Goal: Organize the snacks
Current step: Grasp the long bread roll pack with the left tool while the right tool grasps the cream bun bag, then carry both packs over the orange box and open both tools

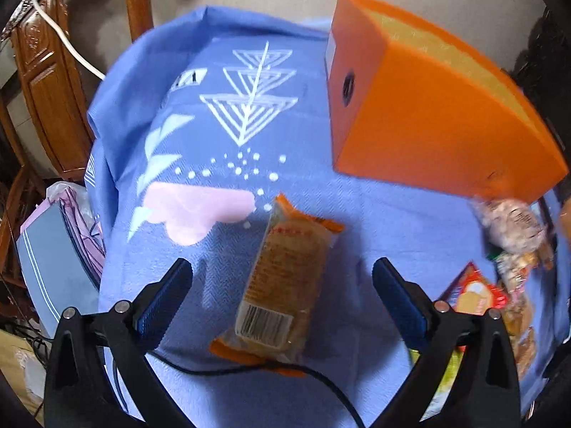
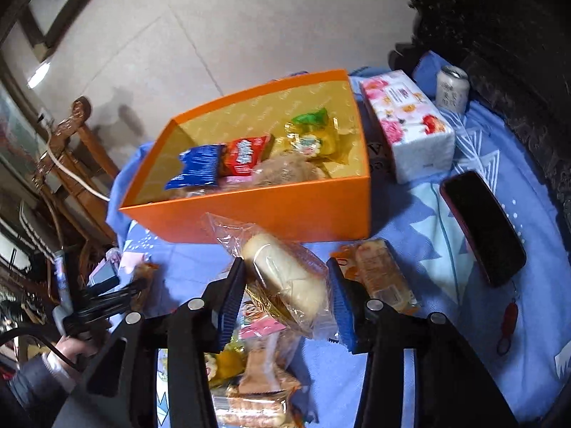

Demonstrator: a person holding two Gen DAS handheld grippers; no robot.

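Left wrist view: left gripper [image 1: 282,278] jaws spread wide, nothing between the pads, hovering over a flat rectangular cracker pack [image 1: 285,281] in crinkly clear film with orange crimped ends. Pack lies on the blue printed cloth [image 1: 221,135], long axis running near-to-far, barcode end near, far end tilted slightly left. A thin black cable [image 1: 321,378] crosses its near end. Orange box [image 1: 428,117], matte card, straight walls, sits far right; round hole in its end wall. More wrapped snacks [image 1: 514,228] blurred at right edge.

Right wrist view: right gripper [image 2: 285,285] jaws pinching a bread roll [image 2: 285,278], pale, oblong, in a loose clear plastic bag, held above the cloth just near the box [image 2: 249,210]; long axis runs far-left to near-right. Box interior gold-lined, holding a blue packet [image 2: 200,167], red packet [image 2: 244,155], green-yellow packet [image 2: 312,135]. Second cracker pack [image 2: 382,274] lies right of the roll. Snack pile [image 2: 249,374] beneath the gripper. Floral tissue pack [image 2: 407,125], can [image 2: 451,87] and dark phone [image 2: 481,224] on the right.
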